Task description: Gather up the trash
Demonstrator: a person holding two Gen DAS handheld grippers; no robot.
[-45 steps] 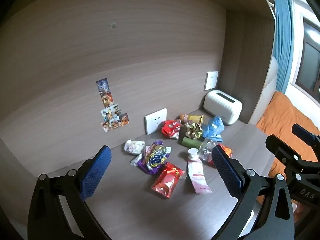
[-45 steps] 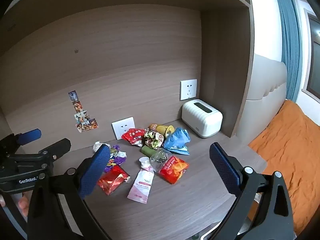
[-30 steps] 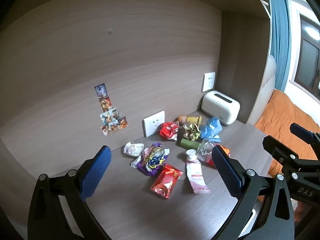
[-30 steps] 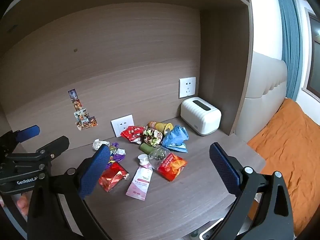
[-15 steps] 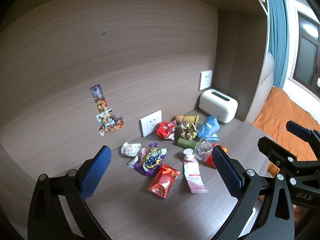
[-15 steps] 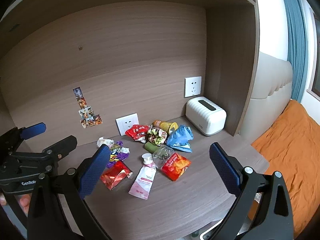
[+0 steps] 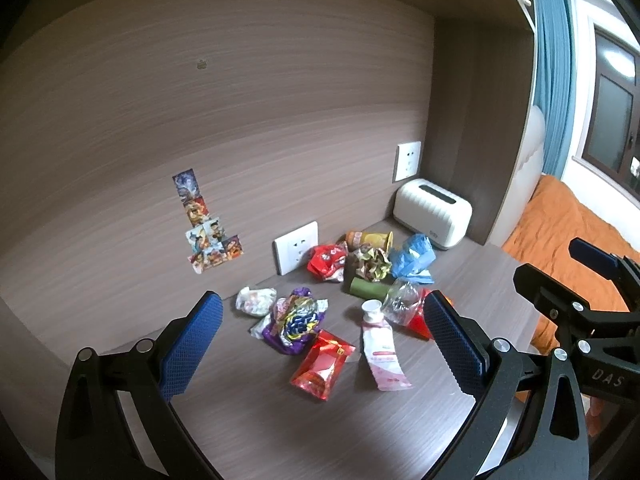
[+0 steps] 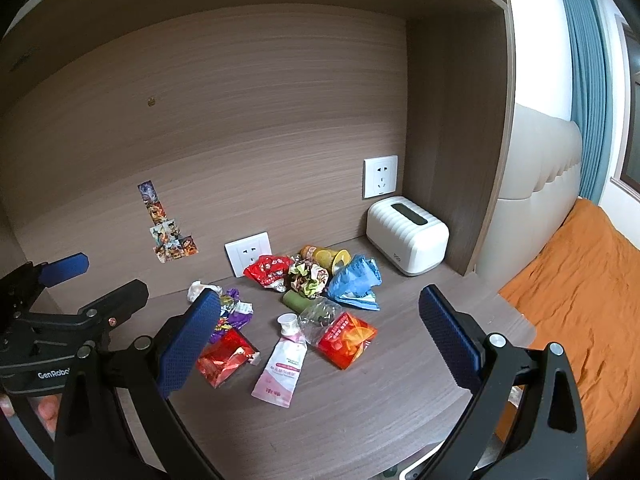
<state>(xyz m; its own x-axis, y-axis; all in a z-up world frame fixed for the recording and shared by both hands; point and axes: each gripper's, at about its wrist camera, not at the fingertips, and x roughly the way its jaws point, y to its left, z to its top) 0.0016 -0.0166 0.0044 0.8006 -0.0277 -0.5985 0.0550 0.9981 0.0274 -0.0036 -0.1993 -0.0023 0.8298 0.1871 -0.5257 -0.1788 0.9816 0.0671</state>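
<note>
A heap of trash lies on the wooden desk (image 7: pixel 248 420) near the back wall: a red foil packet (image 7: pixel 322 364), a pink tube (image 7: pixel 382 354), a purple wrapper (image 7: pixel 294 320), a white crumpled wrapper (image 7: pixel 256 300), a blue bag (image 7: pixel 412 258), a crumpled clear bottle (image 7: pixel 400 302) and a yellow cup (image 7: pixel 370 239). The same heap shows in the right wrist view, with the pink tube (image 8: pixel 282 360) and an orange-red packet (image 8: pixel 346 338). My left gripper (image 7: pixel 320 340) and my right gripper (image 8: pixel 316 340) are both open and empty, held above the desk short of the heap.
A white ribbed box (image 7: pixel 432 213) stands at the back right corner. Wall sockets (image 7: pixel 296 247) and stickers (image 7: pixel 204 220) sit on the back panel. An orange bed (image 8: pixel 580 300) lies right of the desk. The desk's front edge is close below the grippers.
Both grippers have shifted slightly, so the heap sits a little differently in each view. Both stay open. The trash has not moved.
</note>
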